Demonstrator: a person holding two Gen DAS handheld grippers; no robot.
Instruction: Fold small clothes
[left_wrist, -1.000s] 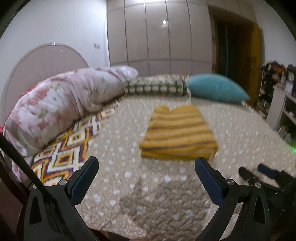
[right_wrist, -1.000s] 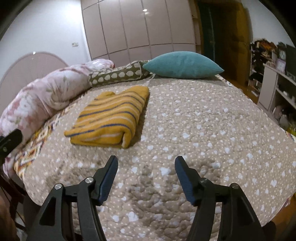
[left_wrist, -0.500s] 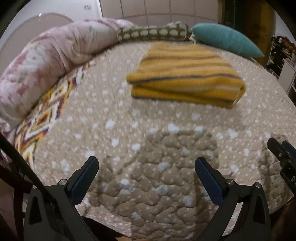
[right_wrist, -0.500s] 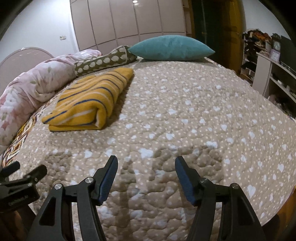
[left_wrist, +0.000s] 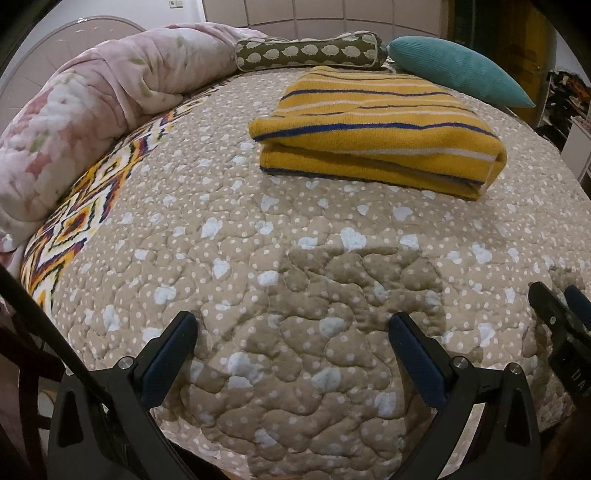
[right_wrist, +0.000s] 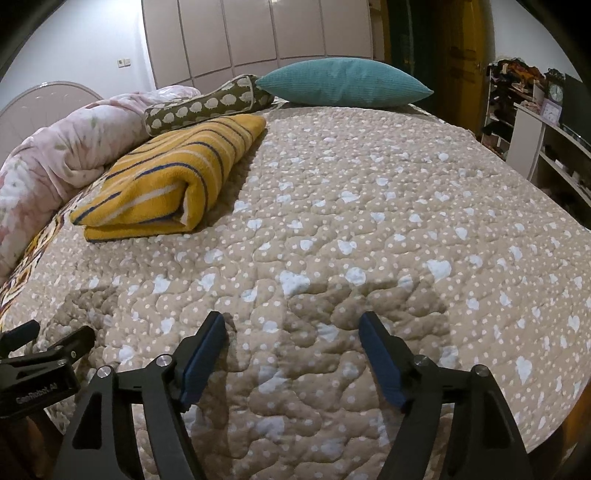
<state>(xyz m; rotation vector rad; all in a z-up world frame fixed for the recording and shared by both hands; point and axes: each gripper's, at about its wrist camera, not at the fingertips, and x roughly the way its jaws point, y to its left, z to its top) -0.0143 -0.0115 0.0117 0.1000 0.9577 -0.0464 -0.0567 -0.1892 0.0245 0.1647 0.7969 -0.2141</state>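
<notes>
2 views show the bed from its near edge. From the left wrist camera, the left gripper (left_wrist: 291, 332) hangs over the beige quilt (left_wrist: 295, 258) with its jaws spread wide and nothing between them, only dotted fabric and the gripper's own shadow. The folded yellow striped garment (left_wrist: 373, 129) lies flat on the quilt farther up the bed, well apart from the jaws, its thick folded edge facing the camera. Beyond it sit a patterned bolster (left_wrist: 310, 51) and a teal pillow (left_wrist: 458, 70); a rolled pink floral blanket (left_wrist: 92, 110) runs along the left side. At the right edge, part of the right gripper (left_wrist: 565, 325) shows above the quilt.

From the right wrist camera, the right gripper (right_wrist: 291, 339) also points down at bare quilt (right_wrist: 369, 221), its jaws opening and holding nothing. The folded yellow striped garment (right_wrist: 173, 177) lies up and to the left, just beside the patterned bolster (right_wrist: 207, 107) and pink floral blanket (right_wrist: 66, 155). The teal pillow (right_wrist: 343, 83) rests at the far end. Part of the left gripper (right_wrist: 40, 354) shows at the lower left.
</notes>
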